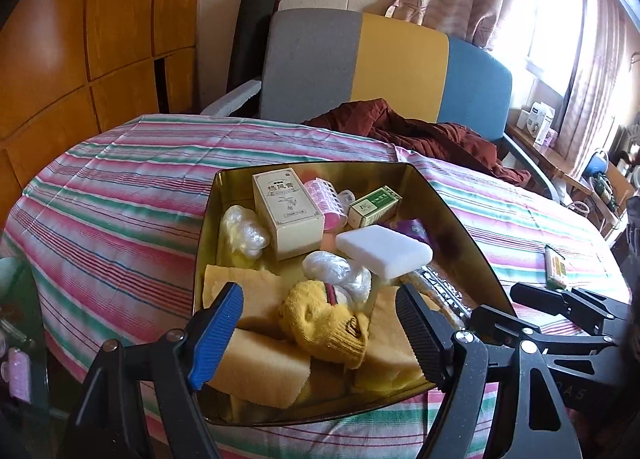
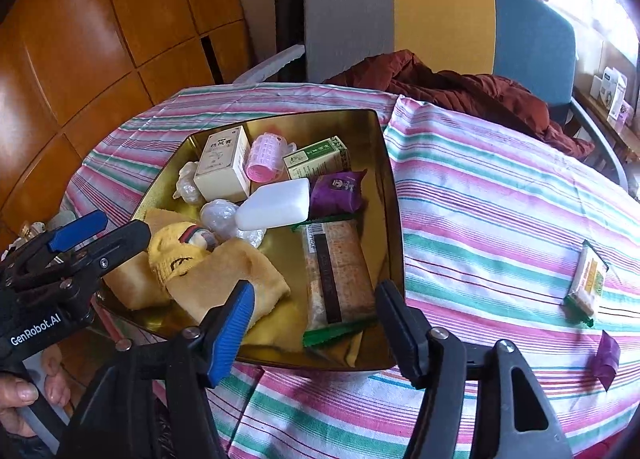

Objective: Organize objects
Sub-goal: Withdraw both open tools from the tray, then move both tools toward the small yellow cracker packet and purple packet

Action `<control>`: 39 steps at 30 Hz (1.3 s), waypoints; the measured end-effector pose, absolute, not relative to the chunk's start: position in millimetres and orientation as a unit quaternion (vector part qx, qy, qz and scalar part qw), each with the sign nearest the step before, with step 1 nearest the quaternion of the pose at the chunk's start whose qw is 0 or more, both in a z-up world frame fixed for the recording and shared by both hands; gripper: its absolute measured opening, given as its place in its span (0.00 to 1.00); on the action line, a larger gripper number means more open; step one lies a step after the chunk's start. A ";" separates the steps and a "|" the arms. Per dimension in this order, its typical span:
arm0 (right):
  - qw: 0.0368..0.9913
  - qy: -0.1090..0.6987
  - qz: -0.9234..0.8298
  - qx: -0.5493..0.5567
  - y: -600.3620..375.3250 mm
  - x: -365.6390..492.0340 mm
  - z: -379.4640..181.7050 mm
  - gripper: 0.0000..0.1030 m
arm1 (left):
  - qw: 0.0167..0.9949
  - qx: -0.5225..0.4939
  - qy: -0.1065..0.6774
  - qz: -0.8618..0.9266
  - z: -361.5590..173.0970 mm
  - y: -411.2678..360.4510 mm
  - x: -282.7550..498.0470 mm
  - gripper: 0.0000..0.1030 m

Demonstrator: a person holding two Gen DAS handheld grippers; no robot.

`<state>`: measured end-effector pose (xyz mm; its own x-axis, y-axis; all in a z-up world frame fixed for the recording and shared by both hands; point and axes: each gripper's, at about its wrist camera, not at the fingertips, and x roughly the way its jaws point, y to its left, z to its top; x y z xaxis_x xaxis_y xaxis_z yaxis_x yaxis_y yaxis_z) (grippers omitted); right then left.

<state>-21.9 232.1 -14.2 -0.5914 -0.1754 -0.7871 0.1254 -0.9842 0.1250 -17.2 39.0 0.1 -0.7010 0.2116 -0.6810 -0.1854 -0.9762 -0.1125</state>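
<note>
In the gold tin (image 2: 394,195), long snack pack (image 2: 340,279) plain from right wrist only; right gripper (image 2: 314,323) and left gripper (image 1: 320,333) spread, empty.

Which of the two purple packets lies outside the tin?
The small purple packet on the striped cloth, nearest the camera; the other lies inside the tin.

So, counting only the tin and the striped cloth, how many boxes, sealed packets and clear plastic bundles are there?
Boxes: 2, cream box and green box
Packets: 4, purple packet and long packet in the tin, yellow packet and second purple packet on the cloth
Plastic bundles: 2, left bundle and middle bundle
Total: 8
</note>
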 end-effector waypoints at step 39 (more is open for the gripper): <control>-0.193 -0.099 -0.879 0.425 483.1 -4.7 0.9 0.73 | 0.199 -0.369 0.072 0.905 1.9 123.6 4.5 0.77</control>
<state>-4.7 483.1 0.9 -0.5649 0.2551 -0.7848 -0.4227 -0.9062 0.0096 4.5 123.6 1.9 -0.6487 0.3077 -0.6961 -0.4138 -0.9102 -0.0167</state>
